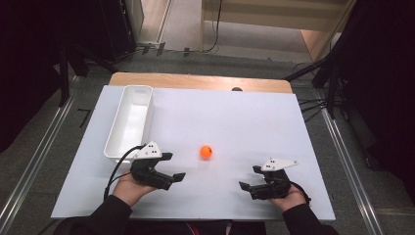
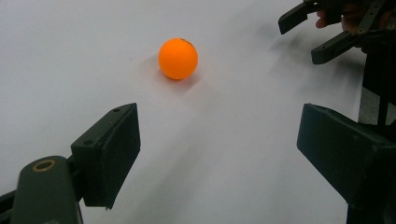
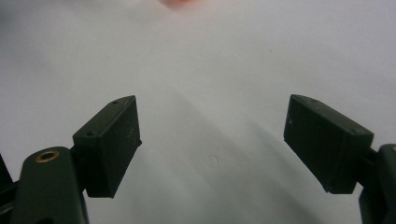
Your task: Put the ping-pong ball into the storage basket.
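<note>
Here one orange ball [image 1: 206,152] lies between two wide, empty claws, left claw [image 1: 172,167] and right claw [image 1: 248,177].

A white worktop [image 1: 254,122] carries an orange ball [image 1: 206,152] near its middle and a white tray [image 1: 128,123] along its left side.

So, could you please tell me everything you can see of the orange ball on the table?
The orange ball is small, round and smooth, with a matt plastic look and a small dark mark near its top. It rests alone on the white table surface, right of the white tray. Nothing touches it: it lies ahead of the open left gripper and apart from the right gripper, casting a soft shadow.
</note>
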The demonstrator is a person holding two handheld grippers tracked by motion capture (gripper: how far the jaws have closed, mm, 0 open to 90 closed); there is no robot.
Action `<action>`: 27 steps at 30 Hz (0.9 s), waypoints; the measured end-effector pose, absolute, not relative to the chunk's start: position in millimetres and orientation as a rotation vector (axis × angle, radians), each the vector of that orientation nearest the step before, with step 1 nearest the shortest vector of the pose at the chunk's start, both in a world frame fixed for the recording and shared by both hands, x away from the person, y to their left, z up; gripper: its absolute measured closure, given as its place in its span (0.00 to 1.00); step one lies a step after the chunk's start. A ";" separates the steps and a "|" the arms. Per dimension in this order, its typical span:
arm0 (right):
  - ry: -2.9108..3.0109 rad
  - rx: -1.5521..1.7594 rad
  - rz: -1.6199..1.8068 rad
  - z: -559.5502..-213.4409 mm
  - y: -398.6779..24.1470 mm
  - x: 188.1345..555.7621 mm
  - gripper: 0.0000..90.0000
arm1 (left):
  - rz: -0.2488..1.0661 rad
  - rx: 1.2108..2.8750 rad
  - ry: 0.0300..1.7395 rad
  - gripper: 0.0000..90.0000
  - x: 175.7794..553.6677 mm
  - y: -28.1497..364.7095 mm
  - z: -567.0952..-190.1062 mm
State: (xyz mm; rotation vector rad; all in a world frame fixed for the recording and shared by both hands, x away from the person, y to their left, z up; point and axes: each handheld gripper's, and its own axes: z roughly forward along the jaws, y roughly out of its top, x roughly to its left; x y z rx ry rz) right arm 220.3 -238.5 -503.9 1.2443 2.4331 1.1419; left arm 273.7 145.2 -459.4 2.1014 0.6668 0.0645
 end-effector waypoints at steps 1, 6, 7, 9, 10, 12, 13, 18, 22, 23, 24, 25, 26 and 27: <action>2.433 1.244 1.142 -503.9 -238.5 220.3 0.19 | 0.064 2.101 0.667 0.15 273.7 145.2 -459.4; 2.435 1.249 1.145 -503.8 -237.9 220.3 0.19 | 0.048 2.094 0.669 0.15 276.0 142.2 -458.2; 2.434 1.250 1.145 -503.8 -237.8 220.3 0.19 | 0.049 2.094 0.670 0.15 276.5 141.5 -457.9; 2.433 1.251 1.143 -503.7 -237.8 220.3 0.19 | 0.053 2.096 0.668 0.15 277.6 139.8 -457.5; 2.435 1.250 1.146 -503.7 -237.8 220.4 0.19 | 0.052 2.093 0.673 0.15 278.3 138.4 -457.4; 2.437 1.250 1.142 -503.7 -237.6 220.4 0.19 | 0.053 2.096 0.674 0.15 279.7 136.8 -457.0; 2.438 1.250 1.140 -503.7 -237.5 220.4 0.19 | 0.055 2.097 0.671 0.15 280.5 135.8 -456.8; 2.433 1.253 1.146 -503.4 -237.4 220.2 0.19 | 0.059 2.096 0.677 0.15 283.5 130.0 -455.8; 2.436 1.245 1.144 -503.6 -237.4 220.6 0.19 | 0.058 2.104 0.680 0.15 286.8 125.9 -454.9; 2.438 1.246 1.143 -503.6 -237.3 220.7 0.19 | 0.057 2.099 0.679 0.15 287.7 124.8 -454.9; 2.439 1.245 1.142 -503.6 -237.4 220.8 0.19 | 0.059 2.095 0.679 0.15 288.5 123.7 -454.8; 2.439 1.245 1.142 -503.7 -237.4 220.8 0.19 | 0.061 2.091 0.679 0.15 289.4 122.8 -454.5; 2.439 1.245 1.143 -503.7 -237.4 220.8 0.19 | 0.059 2.092 0.675 0.15 290.4 122.2 -454.2; 2.439 1.244 1.143 -503.7 -237.5 220.8 0.19 | 0.060 2.092 0.677 0.15 291.1 121.3 -454.1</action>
